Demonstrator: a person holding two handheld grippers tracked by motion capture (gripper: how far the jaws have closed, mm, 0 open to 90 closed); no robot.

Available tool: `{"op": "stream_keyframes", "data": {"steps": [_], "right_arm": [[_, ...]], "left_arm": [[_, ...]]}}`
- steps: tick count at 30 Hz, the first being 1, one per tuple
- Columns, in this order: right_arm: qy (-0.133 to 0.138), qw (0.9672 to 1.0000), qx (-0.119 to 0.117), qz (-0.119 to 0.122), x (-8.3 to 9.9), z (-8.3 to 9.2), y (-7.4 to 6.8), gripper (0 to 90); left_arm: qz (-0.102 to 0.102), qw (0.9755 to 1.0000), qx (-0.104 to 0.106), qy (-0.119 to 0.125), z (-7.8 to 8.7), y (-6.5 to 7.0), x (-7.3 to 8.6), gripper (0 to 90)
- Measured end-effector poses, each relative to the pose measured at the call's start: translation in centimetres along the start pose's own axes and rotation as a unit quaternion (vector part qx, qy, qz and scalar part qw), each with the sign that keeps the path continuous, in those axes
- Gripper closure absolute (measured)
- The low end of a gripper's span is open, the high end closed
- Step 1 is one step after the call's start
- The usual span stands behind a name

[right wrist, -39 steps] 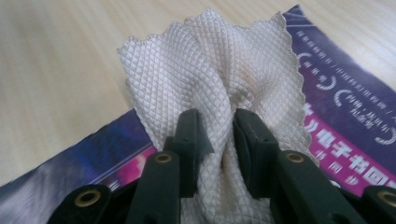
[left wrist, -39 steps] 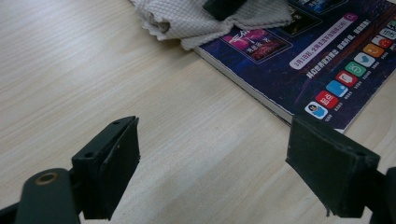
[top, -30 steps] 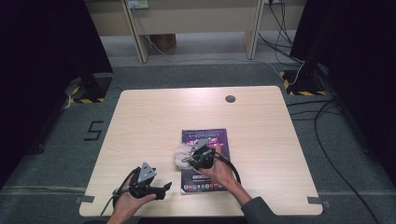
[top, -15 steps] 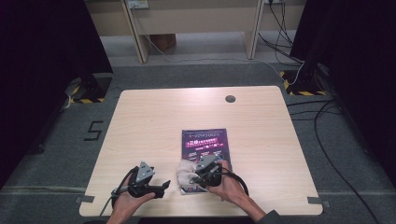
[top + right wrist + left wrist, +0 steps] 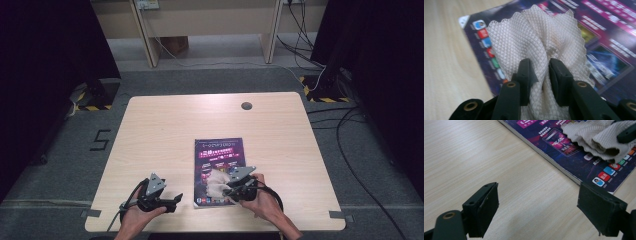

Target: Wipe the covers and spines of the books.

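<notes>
A purple-covered magazine (image 5: 219,155) lies flat on the wooden table, toward its near edge. A crumpled white waffle-weave cloth (image 5: 215,181) rests on the lower part of the cover. My right gripper (image 5: 225,190) is shut on a bunched fold of it. In the right gripper view its jaws (image 5: 540,67) pinch the cloth (image 5: 529,37), which fans out over the magazine (image 5: 604,32). My left gripper (image 5: 176,198) sits just left of the magazine, low over the table, pointing right. Its jaws (image 5: 539,215) stand wide open around bare wood, short of the magazine's edge (image 5: 574,162) and the cloth (image 5: 594,135).
The light wooden table (image 5: 175,130) has a round cable hole (image 5: 246,105) near its far edge. Beyond it are pale desk legs and grey floor. Cables (image 5: 350,125) trail on the floor at the right, and dark curtains close in both sides.
My right gripper has dragged the cloth down the cover toward the near edge and a little to the right. The left gripper has stayed where it was.
</notes>
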State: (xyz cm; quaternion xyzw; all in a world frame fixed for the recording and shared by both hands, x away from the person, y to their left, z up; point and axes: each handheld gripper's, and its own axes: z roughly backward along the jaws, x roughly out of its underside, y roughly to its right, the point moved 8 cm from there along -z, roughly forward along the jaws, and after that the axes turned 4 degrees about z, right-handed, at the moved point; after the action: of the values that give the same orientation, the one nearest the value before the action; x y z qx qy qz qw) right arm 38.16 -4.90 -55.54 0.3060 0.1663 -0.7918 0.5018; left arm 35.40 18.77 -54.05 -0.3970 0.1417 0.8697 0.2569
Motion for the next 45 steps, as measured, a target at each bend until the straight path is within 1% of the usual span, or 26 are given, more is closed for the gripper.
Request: {"op": "stream_keyframes", "data": {"steps": [1,4,6,9,12,18,21,24,27,32,33,35,36,39,40,42,43,44,45], "right_arm": [[0.000,1.0000,0.002,-0.004,0.2,0.1,0.4,71.2],[0.000,0.9998,0.018,-0.012,0.5,0.4,1.7,71.2],[0.001,0.9993,0.028,-0.023,0.7,0.5,2.6,71.2],[0.001,0.9984,0.047,-0.031,1.0,0.6,4.0,71.2],[0.002,0.9974,0.057,-0.043,1.1,0.7,5.3,71.2],[0.002,0.9953,0.077,-0.059,0.7,0.3,7.3,71.2],[0.000,0.9942,0.086,-0.065,0.4,-0.1,8.4,71.2],[-0.001,0.9924,0.097,-0.076,-0.1,-0.5,9.6,71.2],[0.001,0.9903,0.104,-0.093,-0.5,-0.9,10.9,71.1],[0.003,0.9848,0.122,-0.124,-0.9,-1.5,13.2,71.1],[0.003,0.9832,0.126,-0.132,-1.0,-1.5,13.6,71.1],[0.003,0.9811,0.134,-0.140,-1.1,-1.7,14.3,71.1],[0.002,0.9802,0.135,-0.145,-1.2,-1.7,14.5,71.1],[-0.004,0.9803,0.140,-0.139,-1.5,-2.0,14.6,71.3],[-0.003,0.9812,0.138,-0.135,-1.7,-2.1,14.4,71.2],[-0.002,0.9816,0.138,-0.132,-1.9,-2.3,14.2,71.0],[-0.006,0.9821,0.142,-0.123,-2.0,-2.4,14.0,71.1],[-0.004,0.9842,0.135,-0.114,-2.6,-2.9,13.4,71.1],[-0.006,0.9849,0.134,-0.109,-2.9,-3.1,13.0,71.1]], "left_arm": [[0.000,1.0000,0.000,0.000,0.0,0.0,0.0,16.4],[0.000,1.0000,0.002,-0.001,0.0,0.0,0.0,16.4],[0.000,1.0000,0.001,-0.001,0.0,0.0,0.0,16.4],[0.000,1.0000,0.001,-0.001,-0.1,0.1,0.0,16.4],[0.000,1.0000,0.001,-0.001,-0.1,0.1,0.0,16.4],[-0.003,1.0000,0.003,-0.003,-0.1,0.1,0.0,16.4],[-0.001,1.0000,0.003,-0.002,-0.1,0.1,0.1,16.3],[-0.003,1.0000,0.003,-0.003,-0.1,0.1,0.1,16.4],[-0.003,1.0000,0.004,-0.003,-0.1,0.1,0.1,16.4],[-0.003,1.0000,0.004,-0.002,-0.1,0.1,0.1,16.4],[-0.003,1.0000,0.005,-0.001,-0.1,0.2,0.0,16.4],[-0.003,1.0000,0.005,-0.002,-0.1,0.2,0.0,16.4],[-0.004,1.0000,0.005,-0.002,-0.1,0.2,0.0,16.4],[-0.004,1.0000,0.004,-0.002,-0.1,0.2,0.0,16.4],[-0.004,1.0000,0.004,-0.003,-0.1,0.2,0.0,16.4],[-0.004,1.0000,0.005,-0.003,-0.1,0.2,0.0,16.4],[-0.004,1.0000,0.005,-0.003,-0.1,0.2,0.0,16.4],[-0.005,1.0000,0.005,-0.003,-0.1,0.2,0.0,16.4],[-0.005,1.0000,0.005,-0.003,-0.1,0.2,0.0,16.4]]}}
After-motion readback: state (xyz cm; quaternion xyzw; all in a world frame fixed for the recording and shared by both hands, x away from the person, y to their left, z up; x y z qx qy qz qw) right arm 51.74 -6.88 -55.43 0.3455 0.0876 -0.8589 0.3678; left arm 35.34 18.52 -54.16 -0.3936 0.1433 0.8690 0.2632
